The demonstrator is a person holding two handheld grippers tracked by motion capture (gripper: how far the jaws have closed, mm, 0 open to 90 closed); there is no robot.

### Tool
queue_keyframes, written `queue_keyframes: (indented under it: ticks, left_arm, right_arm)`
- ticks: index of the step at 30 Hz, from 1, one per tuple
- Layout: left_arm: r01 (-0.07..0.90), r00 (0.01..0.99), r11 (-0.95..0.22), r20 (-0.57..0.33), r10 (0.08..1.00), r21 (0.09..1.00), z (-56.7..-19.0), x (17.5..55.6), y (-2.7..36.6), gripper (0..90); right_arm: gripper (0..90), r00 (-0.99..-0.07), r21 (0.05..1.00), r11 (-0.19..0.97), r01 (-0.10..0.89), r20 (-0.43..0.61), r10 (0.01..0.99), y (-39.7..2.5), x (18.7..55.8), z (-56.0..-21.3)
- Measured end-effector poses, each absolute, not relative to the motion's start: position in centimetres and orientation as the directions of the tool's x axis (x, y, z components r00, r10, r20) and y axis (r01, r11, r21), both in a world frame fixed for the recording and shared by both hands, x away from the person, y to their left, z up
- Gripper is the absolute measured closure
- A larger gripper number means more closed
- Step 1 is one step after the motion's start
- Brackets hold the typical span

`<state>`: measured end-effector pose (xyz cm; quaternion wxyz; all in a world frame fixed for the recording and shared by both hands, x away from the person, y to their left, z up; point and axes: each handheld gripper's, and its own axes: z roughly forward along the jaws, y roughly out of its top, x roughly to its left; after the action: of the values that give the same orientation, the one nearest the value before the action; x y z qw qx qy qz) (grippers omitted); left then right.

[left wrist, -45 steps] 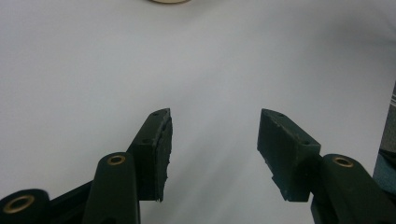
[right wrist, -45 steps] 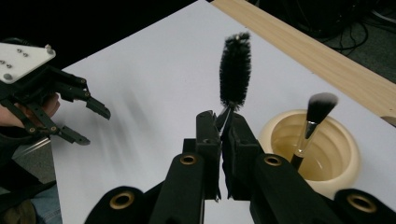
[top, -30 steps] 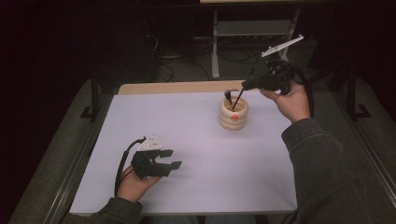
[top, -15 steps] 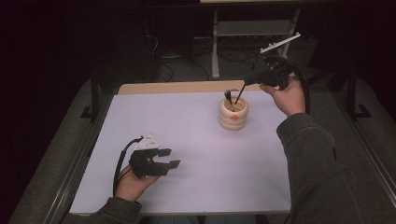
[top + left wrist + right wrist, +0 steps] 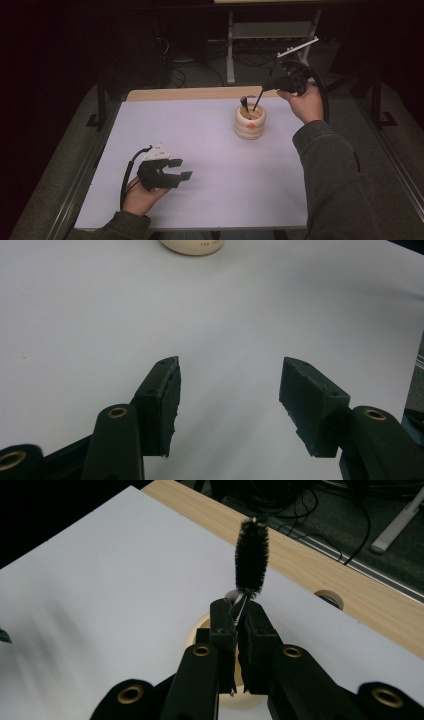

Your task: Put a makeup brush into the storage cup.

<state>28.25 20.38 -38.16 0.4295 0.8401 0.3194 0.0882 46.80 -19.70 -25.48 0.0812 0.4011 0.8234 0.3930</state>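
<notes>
White table (image 5: 210, 200): right gripper (image 5: 256, 104) raised, jaws pinching brush (image 5: 251, 557).

Lighting: dim room, dark surroundings; the white table (image 5: 200, 150) is the one bright surface, lit from above. Shadows: soft, faint, under the left gripper (image 5: 172, 172). Glare: none strong; mild sheen on the table (image 5: 150, 315) in the left gripper view. Focus: near jaws soft in both gripper views; the black brush (image 5: 251, 557) fairly sharp. High view grainy, corners nearly black.

Matt white table (image 5: 200, 150), perhaps laminate
</notes>
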Motion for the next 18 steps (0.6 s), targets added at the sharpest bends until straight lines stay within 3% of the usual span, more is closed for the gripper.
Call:
queue_keyframes:
  ticks: [18]
  left_arm:
    - [0.457,0.781,-0.435,-0.116,0.614,0.776,-38.0,28.2,20.5,40.4]
  right_arm:
    - [84.5,-0.635,0.689,0.360,0.629,0.189,0.749,-19.8,47.6,-27.5]
